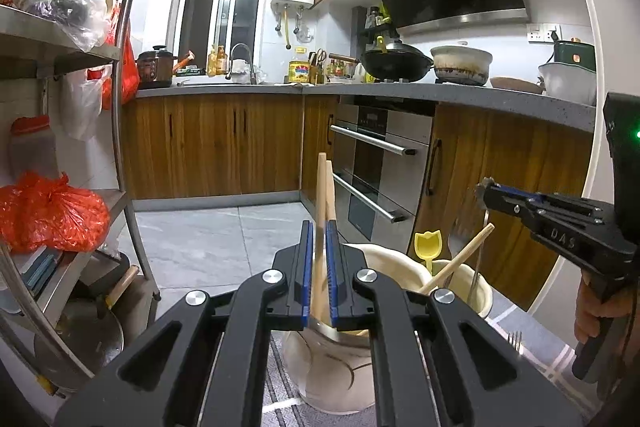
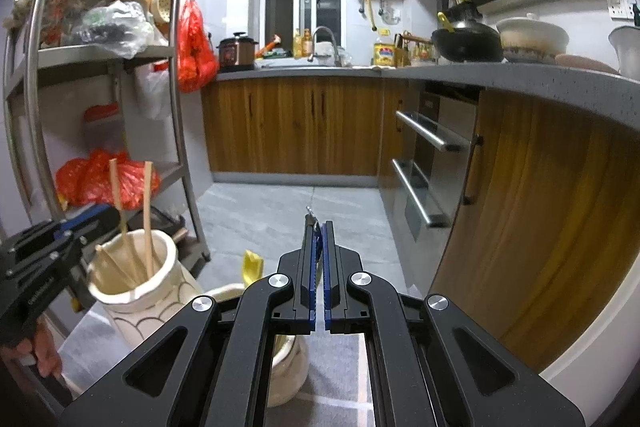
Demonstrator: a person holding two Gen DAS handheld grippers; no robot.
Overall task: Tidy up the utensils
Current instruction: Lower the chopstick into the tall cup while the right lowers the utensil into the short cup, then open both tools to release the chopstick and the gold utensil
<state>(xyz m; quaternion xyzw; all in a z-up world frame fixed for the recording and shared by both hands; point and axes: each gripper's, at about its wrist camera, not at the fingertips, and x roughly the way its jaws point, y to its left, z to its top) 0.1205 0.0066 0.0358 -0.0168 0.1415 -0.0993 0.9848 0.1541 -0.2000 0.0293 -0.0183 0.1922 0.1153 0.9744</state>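
Note:
My left gripper (image 1: pixel 319 227) is shut on a pair of wooden chopsticks (image 1: pixel 323 195) that stand in a cream ceramic jar (image 1: pixel 324 375) below it. In the right wrist view the same jar (image 2: pixel 132 291) holds the chopsticks (image 2: pixel 148 219), with the left gripper (image 2: pixel 86 227) at its left rim. My right gripper (image 2: pixel 319 229) is shut on a thin metal utensil (image 2: pixel 310 217) whose tip sticks out past the fingers; it also shows at the right of the left wrist view (image 1: pixel 486 189). A second cream jar (image 1: pixel 460 279) holds a yellow spoon (image 1: pixel 427 247), a chopstick and a metal handle.
A metal rack (image 2: pixel 176 107) with red bags stands at the left. Wooden cabinets and an oven (image 1: pixel 380 163) run along the right under a grey counter (image 1: pixel 480 99). A fork (image 1: pixel 514 341) lies on the striped cloth at the right of the jars.

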